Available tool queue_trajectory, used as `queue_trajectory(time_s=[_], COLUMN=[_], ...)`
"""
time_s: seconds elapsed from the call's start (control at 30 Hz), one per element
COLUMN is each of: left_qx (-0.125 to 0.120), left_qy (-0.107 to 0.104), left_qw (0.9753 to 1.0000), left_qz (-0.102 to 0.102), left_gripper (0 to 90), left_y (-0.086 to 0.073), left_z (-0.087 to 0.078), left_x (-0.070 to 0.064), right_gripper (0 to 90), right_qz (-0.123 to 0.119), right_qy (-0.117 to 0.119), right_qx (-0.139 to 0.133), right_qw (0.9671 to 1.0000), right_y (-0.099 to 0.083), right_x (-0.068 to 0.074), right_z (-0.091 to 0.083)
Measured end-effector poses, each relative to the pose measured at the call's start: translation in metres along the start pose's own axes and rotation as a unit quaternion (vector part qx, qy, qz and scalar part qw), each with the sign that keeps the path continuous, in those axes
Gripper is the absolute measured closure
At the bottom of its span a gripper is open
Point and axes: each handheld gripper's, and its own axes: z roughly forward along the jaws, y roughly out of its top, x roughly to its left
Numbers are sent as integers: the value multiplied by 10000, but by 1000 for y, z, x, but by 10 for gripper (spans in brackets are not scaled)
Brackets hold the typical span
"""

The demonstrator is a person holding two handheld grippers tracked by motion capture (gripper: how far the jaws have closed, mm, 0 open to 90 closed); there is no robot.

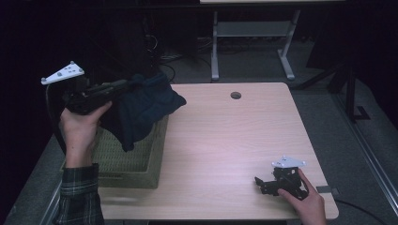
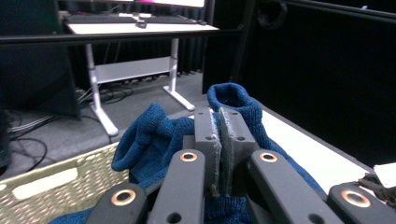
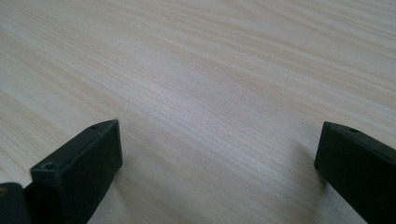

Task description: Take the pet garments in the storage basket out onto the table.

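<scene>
My left tongs (image 1: 123,86) sit in the upper left of the high view, lifted above the desk (image 1: 225,140), and they are clamped on a dark blue knitted cloth (image 1: 143,110). In the left gripper view my two grey pads (image 2: 208,135) press together in the middle of the frame with blue knit (image 2: 154,135) bunched around and behind them; a rounded fold of it rises just above the pad tips. In the high view the cloth hangs down from the tongs in a loose lump, its lower end dangling over the woven basket (image 1: 136,161) that stands at the left edge of the desk. I cannot tell whether the lowest tip touches the basket. My left hand (image 1: 82,124) grips the tool from below, and a plaid sleeve (image 1: 80,194) shows at the lower left. The grey three-cornered plate (image 1: 62,73) sits atop that tool, near the upper left.

My right tongs (image 1: 259,182) are in the lower right of the high view, low on the desk near its front edge, held by my right hand (image 1: 307,199). In the right gripper view the black jaws stand wide apart at the bottom corners, with bare pale wood grain (image 3: 210,93) between them; nothing is gripped.

A round cable hole (image 1: 235,95) lies toward the far edge of the desk, upper centre. Beyond it, on the grey floor, stands the white frame of another desk (image 1: 253,33).
</scene>
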Motion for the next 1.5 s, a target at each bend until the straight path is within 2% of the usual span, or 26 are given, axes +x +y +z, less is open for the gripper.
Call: queue_trajectory(time_s=[0.23,0.5,0.9,1.27,1.5], left_qx=[-29,52,211,498,597], left_qy=[-264,-573,-1105,-1464,-1594], left_qw=[9996,9982,9933,9873,9849], left_qz=[61,140,249,362,303], left_gripper=[862,862,862,862,862], left_y=[7,10,8,-8,-26], left_z=[17,47,97,150,178], left_x=[-14,-34,-71,-101,-106], right_gripper=[4,5,4,5,4], right_qz=[-2,19,-8,-2,-19], right_qy=[2,12,15,19,24], right_qx=[0,1,-2,-1,-5], right_qw=[10000,10000,10000,10000,10000], right_y=[0,0,0,0,0], right_x=[0,0,0,1,1], right_z=[0,0,0,0,0])
